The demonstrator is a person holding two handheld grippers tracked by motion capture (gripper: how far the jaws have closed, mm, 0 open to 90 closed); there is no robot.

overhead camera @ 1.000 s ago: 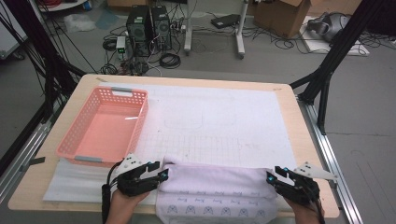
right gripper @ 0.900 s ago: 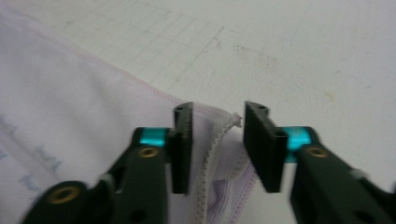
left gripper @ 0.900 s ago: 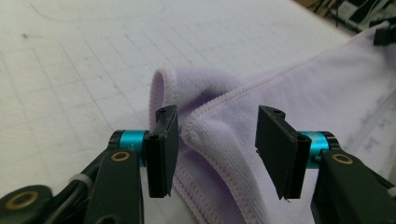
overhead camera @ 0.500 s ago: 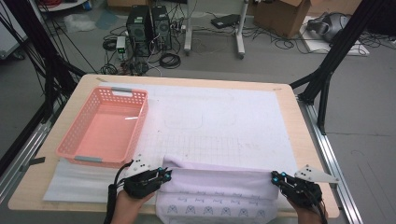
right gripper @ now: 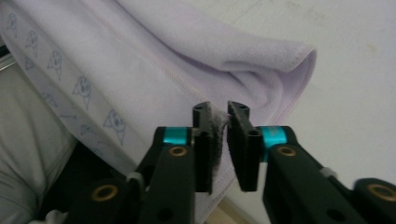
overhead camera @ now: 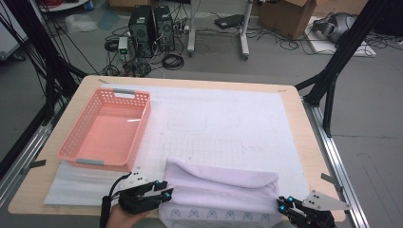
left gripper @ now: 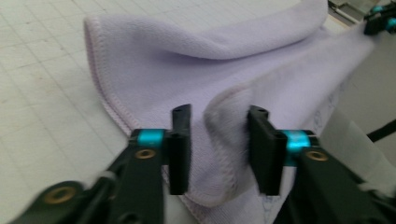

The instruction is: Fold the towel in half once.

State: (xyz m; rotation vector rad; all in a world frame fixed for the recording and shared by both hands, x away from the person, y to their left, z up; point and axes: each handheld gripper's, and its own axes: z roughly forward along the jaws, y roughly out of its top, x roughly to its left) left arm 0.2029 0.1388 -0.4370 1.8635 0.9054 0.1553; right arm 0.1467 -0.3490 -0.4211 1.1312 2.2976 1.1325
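At the near edge of the table: the lilac towel (overhead camera: 221, 192) lies folded over, hanging partly off the edge.
My left gripper (left gripper: 219, 140): jaws spread and just been opening; a towel fold stands between them, not pressed.
My right gripper (right gripper: 219, 140): jaws opening a little; the towel hem (right gripper: 215, 135) sits in the narrow gap, touching one pad.
Pink basket (overhead camera: 107, 130): on the table's left, apart from the towel.

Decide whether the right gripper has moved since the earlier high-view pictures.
Yes. The right gripper has slid toward the table's near edge, with the towel's corner between its jaws.
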